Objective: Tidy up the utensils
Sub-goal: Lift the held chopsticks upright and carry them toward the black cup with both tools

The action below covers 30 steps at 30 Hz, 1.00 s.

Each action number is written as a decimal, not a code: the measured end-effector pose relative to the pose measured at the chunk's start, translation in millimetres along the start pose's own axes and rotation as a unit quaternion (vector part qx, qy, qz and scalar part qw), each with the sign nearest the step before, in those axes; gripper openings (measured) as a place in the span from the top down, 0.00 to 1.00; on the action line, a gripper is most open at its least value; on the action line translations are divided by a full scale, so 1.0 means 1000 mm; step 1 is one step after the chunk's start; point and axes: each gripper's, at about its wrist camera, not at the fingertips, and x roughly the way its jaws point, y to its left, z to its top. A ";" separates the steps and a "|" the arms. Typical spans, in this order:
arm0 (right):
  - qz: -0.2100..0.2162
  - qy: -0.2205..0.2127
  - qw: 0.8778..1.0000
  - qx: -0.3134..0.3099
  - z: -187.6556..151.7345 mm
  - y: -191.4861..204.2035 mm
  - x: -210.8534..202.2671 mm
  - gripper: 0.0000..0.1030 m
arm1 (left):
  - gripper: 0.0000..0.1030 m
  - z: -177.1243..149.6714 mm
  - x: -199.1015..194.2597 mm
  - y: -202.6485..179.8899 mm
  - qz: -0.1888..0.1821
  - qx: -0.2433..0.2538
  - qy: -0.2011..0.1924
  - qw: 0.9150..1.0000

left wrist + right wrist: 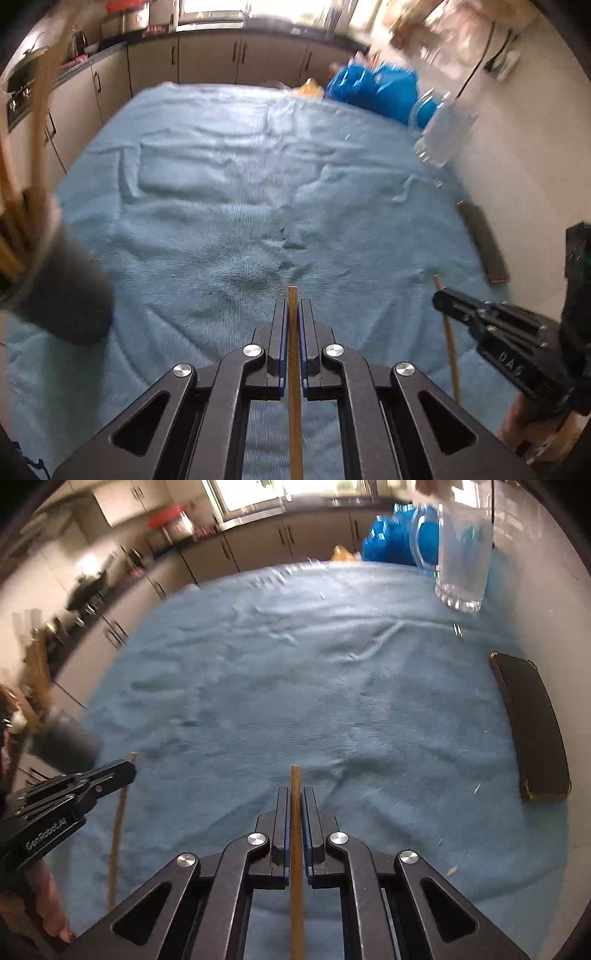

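My left gripper [293,304] is shut on a wooden chopstick [294,369] whose tip pokes out past the fingers, above the blue towel [240,192]. My right gripper [295,794] is shut on a second wooden chopstick [296,849] the same way. Each gripper shows in the other's view: the right gripper [443,297] with its stick at the right edge, the left gripper [127,768] with its stick at the left edge. A dark grey cup [62,288] holding several wooden utensils stands at the left; it also shows in the right wrist view [64,742].
A clear glass mug [463,546] stands at the far right, also in the left wrist view [445,133]. A dark flat case [532,723] lies along the right edge by the white wall. Blue bags [376,88] sit at the far end. Kitchen cabinets [207,55] lie beyond.
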 end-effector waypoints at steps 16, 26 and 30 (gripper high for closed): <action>0.052 -0.212 0.976 -0.027 -0.054 0.065 -0.133 0.94 | 0.95 -0.049 -0.138 0.006 -0.050 0.001 -0.161 0.986; 0.074 -0.280 0.955 -0.068 -0.053 0.112 -0.170 0.94 | 0.95 -0.058 -0.199 0.034 -0.048 -0.023 -0.230 0.972; 0.079 -0.290 0.950 -0.083 -0.045 0.128 -0.172 0.94 | 0.95 -0.055 -0.221 0.045 -0.039 -0.025 -0.260 0.964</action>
